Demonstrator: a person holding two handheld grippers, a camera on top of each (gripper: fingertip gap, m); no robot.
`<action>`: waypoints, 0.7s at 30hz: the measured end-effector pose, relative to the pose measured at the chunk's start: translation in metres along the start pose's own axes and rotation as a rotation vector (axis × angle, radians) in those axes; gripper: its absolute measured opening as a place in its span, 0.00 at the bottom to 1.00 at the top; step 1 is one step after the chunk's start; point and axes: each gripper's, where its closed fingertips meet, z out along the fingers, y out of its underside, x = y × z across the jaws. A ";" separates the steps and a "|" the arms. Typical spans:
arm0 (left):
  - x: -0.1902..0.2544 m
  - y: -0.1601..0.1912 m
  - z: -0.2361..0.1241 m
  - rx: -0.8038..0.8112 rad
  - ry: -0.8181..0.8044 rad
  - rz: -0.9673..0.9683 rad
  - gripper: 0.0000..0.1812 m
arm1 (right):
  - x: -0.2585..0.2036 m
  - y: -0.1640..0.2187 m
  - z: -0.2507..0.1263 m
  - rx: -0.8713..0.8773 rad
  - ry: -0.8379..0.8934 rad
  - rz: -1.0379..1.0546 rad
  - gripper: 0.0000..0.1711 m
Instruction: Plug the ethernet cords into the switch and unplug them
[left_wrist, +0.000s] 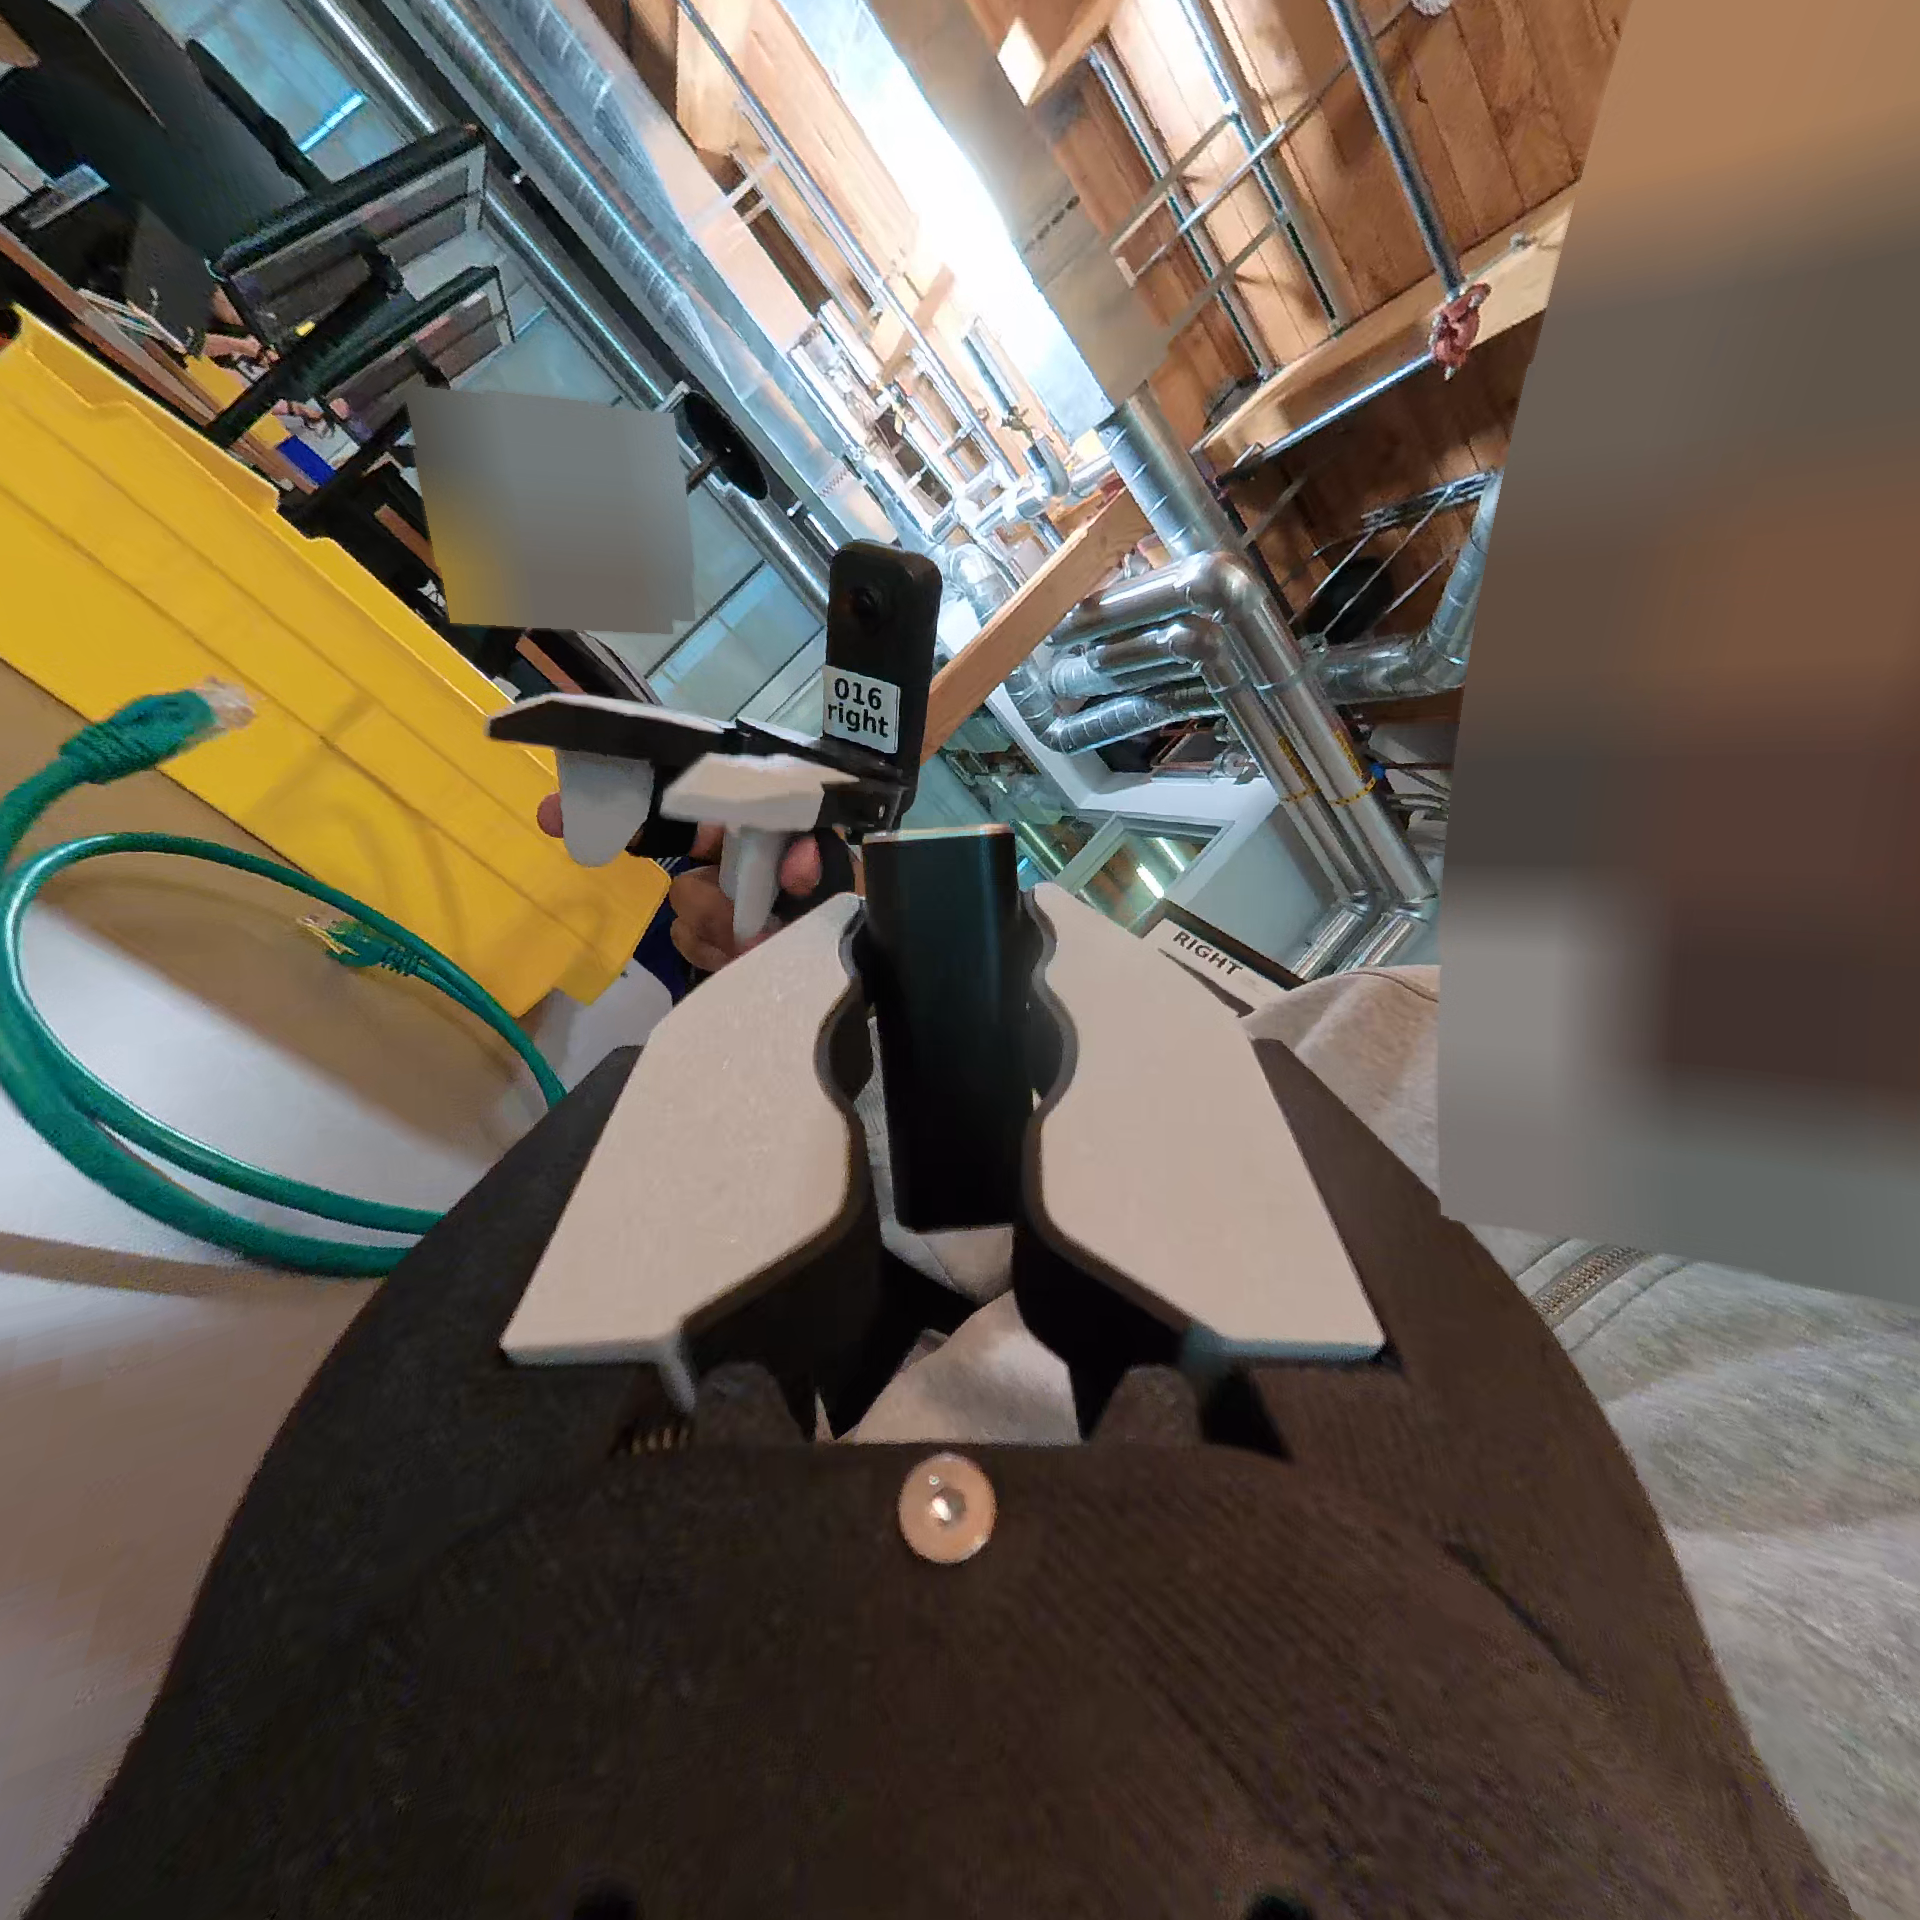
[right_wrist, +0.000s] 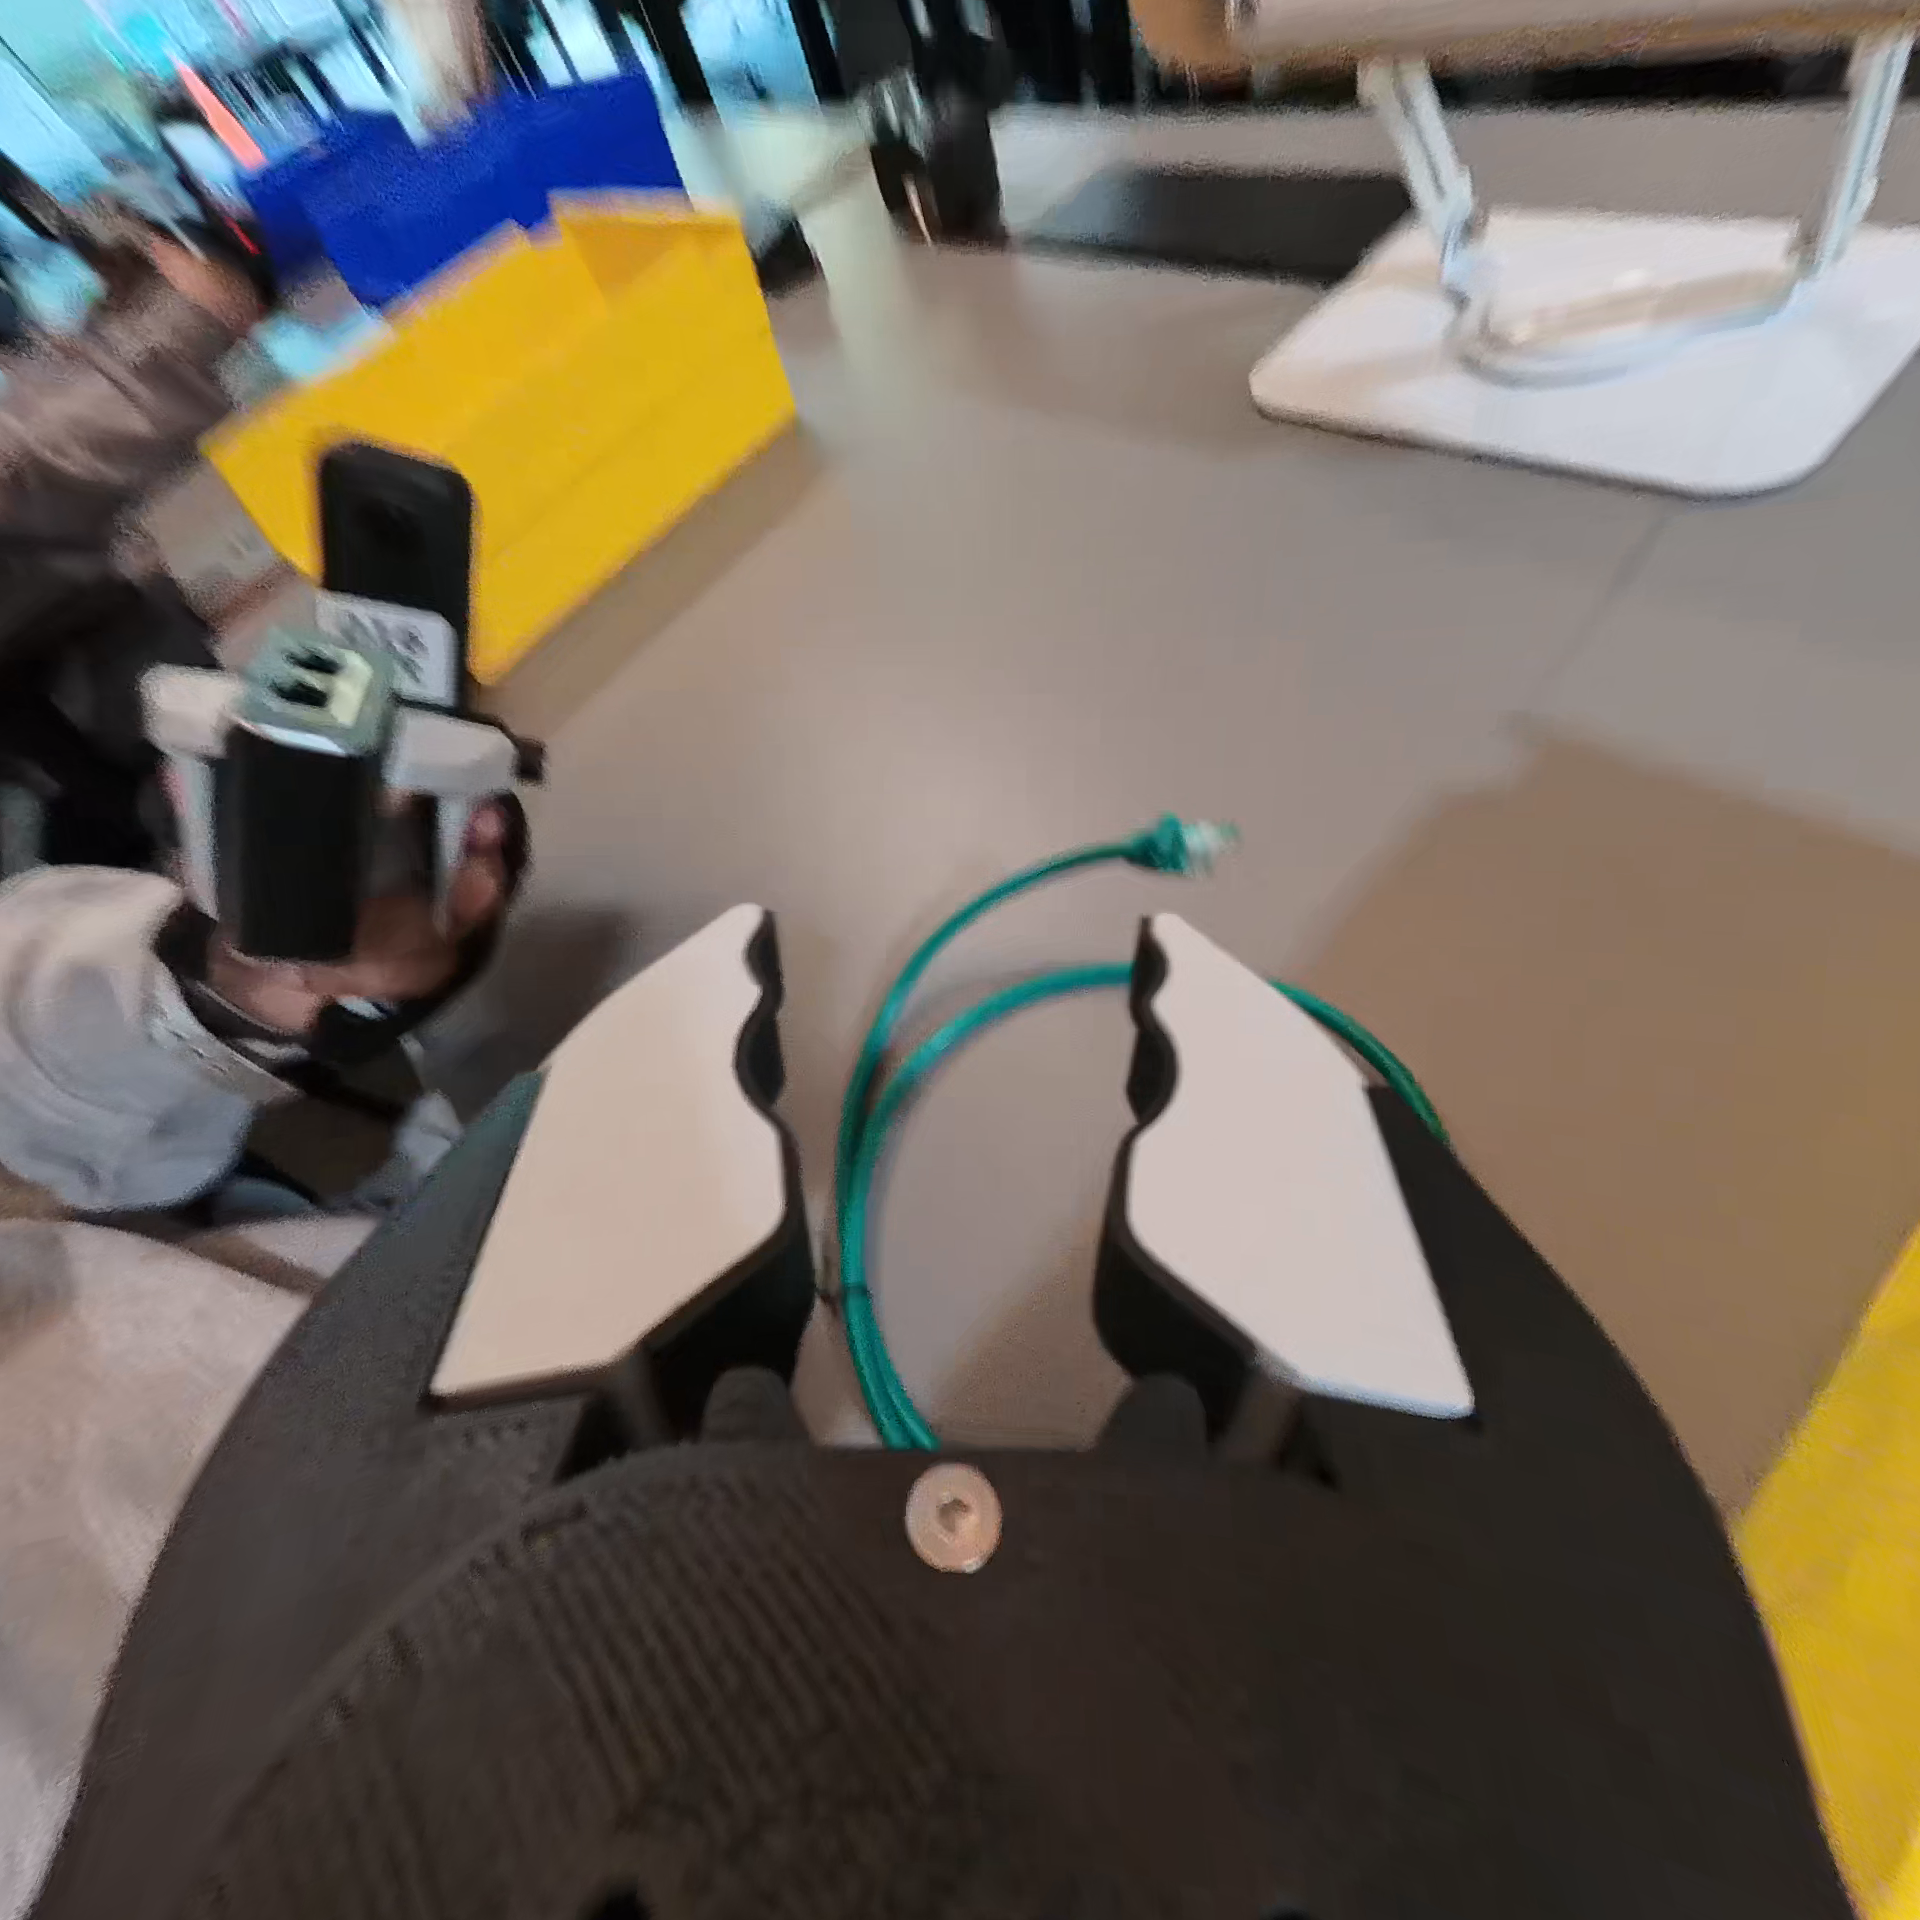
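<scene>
My left gripper (left_wrist: 945, 914) is shut on a black ethernet switch (left_wrist: 940, 1039) and holds it raised, pointing up. In the right wrist view the switch (right_wrist: 296, 831) shows at the left, its ports (right_wrist: 307, 681) facing the camera, held in the left gripper (right_wrist: 312, 727). A green ethernet cord (left_wrist: 156, 1143) lies looped on the table, one plug (left_wrist: 213, 707) raised and the other plug (left_wrist: 343, 935) flat. My right gripper (right_wrist: 956, 925) is open and empty above the cord (right_wrist: 883, 1091), a plug (right_wrist: 1179, 842) just beyond it. The right gripper also shows in the left wrist view (left_wrist: 597, 764).
A yellow bin (left_wrist: 260, 644) stands on the table behind the cord; it also shows in the right wrist view (right_wrist: 582, 395). A white stand base (right_wrist: 1610, 395) sits far right, a blue bin (right_wrist: 468, 177) farther back. Another yellow edge (right_wrist: 1849, 1558) lies near right.
</scene>
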 end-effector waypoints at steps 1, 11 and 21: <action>-0.001 -0.001 0.000 0.005 0.003 -0.010 0.14 | 0.007 0.012 0.001 -0.092 0.063 -0.023 0.44; -0.003 0.002 0.002 0.001 0.014 -0.052 0.14 | -0.012 0.079 0.007 -0.491 0.054 -0.153 0.58; -0.002 0.009 0.005 -0.030 0.030 -0.075 0.14 | -0.031 0.138 0.014 -0.767 -0.108 -0.382 0.10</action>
